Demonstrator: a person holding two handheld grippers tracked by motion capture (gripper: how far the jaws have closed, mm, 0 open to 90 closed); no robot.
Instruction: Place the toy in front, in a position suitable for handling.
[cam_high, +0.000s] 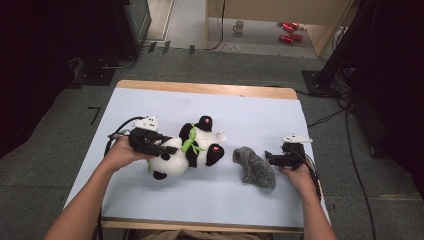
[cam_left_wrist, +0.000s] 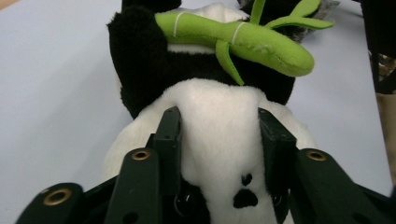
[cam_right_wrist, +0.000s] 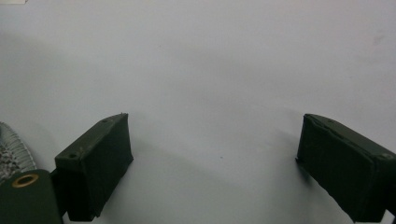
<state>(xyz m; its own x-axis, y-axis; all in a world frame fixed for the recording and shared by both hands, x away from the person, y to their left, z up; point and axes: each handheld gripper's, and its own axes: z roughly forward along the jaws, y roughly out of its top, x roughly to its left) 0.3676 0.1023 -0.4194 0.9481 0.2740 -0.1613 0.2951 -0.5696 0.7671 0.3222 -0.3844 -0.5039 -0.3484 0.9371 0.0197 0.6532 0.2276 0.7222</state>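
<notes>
A black-and-white panda plush (cam_high: 200, 150) lies on its back in the middle of the light blue table (cam_high: 150, 200), with a green bamboo sprig (cam_high: 190, 143) across its chest. My left gripper (cam_high: 167, 148) is at the panda's head. In the left gripper view its jaws (cam_left_wrist: 219, 116) press into both sides of the white face (cam_left_wrist: 219, 149), and the bamboo sprig (cam_left_wrist: 252, 42) lies beyond. A grey fuzzy plush piece (cam_high: 255, 167) lies to the panda's right. My right gripper (cam_high: 269, 159) rests just right of the grey piece. It stands open (cam_right_wrist: 212, 140) over bare table, with the grey piece (cam_right_wrist: 9, 156) at the left edge.
The table's wooden rim (cam_high: 205, 89) runs along the far side. On the floor beyond stand a mug (cam_high: 239, 26) and red cans (cam_high: 289, 31). Cables (cam_high: 345, 115) lie to the table's right, and dark equipment stands at both far corners.
</notes>
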